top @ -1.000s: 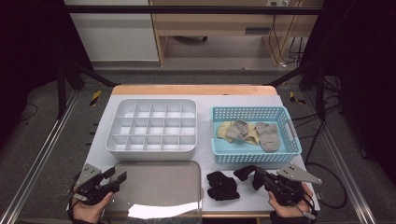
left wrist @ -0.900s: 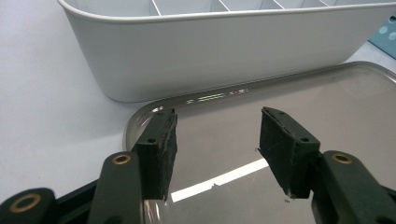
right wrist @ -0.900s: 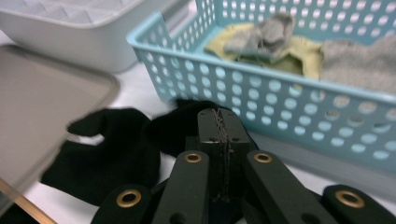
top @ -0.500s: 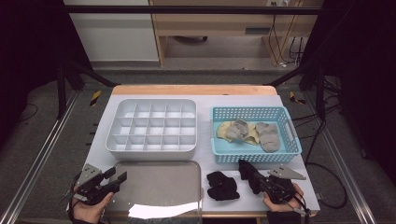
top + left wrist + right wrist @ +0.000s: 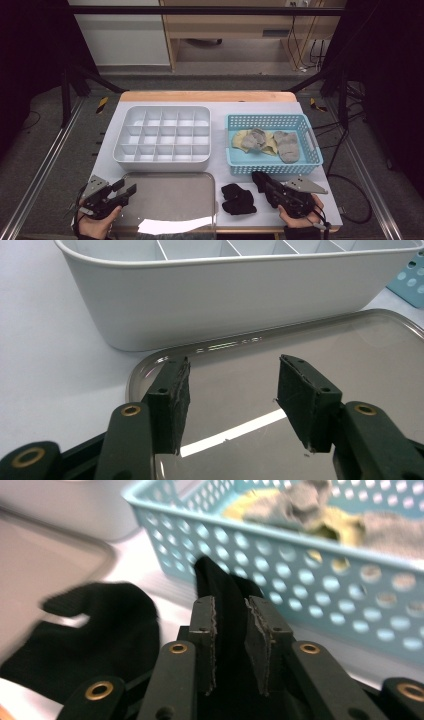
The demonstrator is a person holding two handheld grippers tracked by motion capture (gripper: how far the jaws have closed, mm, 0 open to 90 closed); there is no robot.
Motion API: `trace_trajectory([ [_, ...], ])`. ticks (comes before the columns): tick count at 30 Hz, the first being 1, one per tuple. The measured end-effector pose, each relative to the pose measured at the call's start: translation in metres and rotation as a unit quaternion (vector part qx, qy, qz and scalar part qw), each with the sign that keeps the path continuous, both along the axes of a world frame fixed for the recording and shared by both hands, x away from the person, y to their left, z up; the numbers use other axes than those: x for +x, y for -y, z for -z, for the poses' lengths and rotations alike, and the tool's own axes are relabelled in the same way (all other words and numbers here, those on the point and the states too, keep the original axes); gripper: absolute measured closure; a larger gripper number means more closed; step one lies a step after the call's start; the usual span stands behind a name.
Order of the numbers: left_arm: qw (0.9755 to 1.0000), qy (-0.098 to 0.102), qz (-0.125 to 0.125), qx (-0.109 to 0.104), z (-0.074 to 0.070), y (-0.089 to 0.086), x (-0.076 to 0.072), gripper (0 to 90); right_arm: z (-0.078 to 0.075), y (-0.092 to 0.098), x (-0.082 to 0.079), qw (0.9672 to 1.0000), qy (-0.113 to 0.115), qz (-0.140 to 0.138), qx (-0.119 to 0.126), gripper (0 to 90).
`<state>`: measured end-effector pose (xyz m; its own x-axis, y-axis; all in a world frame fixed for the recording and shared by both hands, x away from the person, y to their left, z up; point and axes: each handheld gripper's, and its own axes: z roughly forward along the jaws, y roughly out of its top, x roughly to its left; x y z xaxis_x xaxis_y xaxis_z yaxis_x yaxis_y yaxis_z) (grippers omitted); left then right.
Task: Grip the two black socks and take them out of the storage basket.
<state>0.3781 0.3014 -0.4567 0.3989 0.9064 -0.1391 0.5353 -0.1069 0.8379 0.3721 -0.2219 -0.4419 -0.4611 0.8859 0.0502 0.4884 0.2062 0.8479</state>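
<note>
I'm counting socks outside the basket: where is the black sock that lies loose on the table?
In the high view the black sock lies near the table's front edge, between the metal tray and the right gripper, in front of the blue basket.

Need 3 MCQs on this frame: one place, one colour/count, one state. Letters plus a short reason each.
1. Where does the loose black sock lie?
A. in the blue basket
B. on the table between the metal tray and the right gripper
C. in the white organiser

2. What colour is the basket that holds the grey and yellow socks?
A. light blue
B. red
C. white

3. How do the left gripper's jaws stand?
A. clamped on a sock
B. shut with nothing in them
C. open with nothing between them, over the tray

Key: 1 B, the high view shows it on the white tabletop right of the metal tray and left of the right gripper. 2 A, its perforated wall is light blue. 3 C, the left gripper view shows a wide gap between the pads with only tray surface behind it.
</note>
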Motion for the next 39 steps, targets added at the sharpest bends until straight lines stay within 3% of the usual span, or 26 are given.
trace_trajectory([
  [4,1.0000,0.004,0.003,-0.001,-0.003,0.002,-0.001,46.1,-0.009,-0.015,-0.001,0.9995,0.015,-0.029,0.002,73.1],
  [6,0.9999,0.010,0.008,-0.002,-0.006,0.004,-0.002,46.7,-0.011,-0.030,-0.001,0.9983,0.014,-0.057,0.000,73.1],
  [9,0.9998,0.015,0.011,-0.005,-0.009,0.005,-0.003,47.3,-0.011,-0.038,0.000,0.9972,0.011,-0.074,0.003,73.1],
  [14,0.9996,0.024,0.016,-0.005,-0.014,0.010,-0.005,48.9,-0.005,-0.052,0.004,0.9951,-0.005,-0.099,0.006,72.4],
  [21,0.9989,0.038,0.029,-0.002,-0.034,0.028,-0.005,49.3,0.004,-0.069,0.010,0.9904,-0.024,-0.135,-0.018,71.0],
  [24,0.9985,0.042,0.035,0.007,-0.042,0.038,-0.004,49.3,0.005,-0.073,0.014,0.9894,-0.024,-0.140,-0.031,72.7],
  [26,0.9985,0.041,0.036,0.006,-0.044,0.041,-0.003,49.4,0.006,-0.075,0.017,0.9893,-0.037,-0.135,-0.042,79.0],
  [29,0.9986,0.029,0.043,0.009,-0.045,0.050,0.002,49.4,0.007,-0.073,0.020,0.9901,-0.044,-0.127,-0.039,85.2],
  [33,0.9985,0.023,0.050,0.010,-0.044,0.056,0.004,49.5,0.004,-0.069,0.021,0.9919,-0.044,-0.117,-0.021,85.9],
  [34,0.9983,0.021,0.054,0.005,-0.043,0.060,0.005,49.8,0.000,-0.065,0.021,0.9933,-0.037,-0.109,-0.002,85.9],
  [39,0.9976,0.017,0.067,0.007,-0.042,0.072,0.006,50.3,-0.010,-0.058,0.020,0.9955,-0.011,-0.091,0.022,85.8],
])
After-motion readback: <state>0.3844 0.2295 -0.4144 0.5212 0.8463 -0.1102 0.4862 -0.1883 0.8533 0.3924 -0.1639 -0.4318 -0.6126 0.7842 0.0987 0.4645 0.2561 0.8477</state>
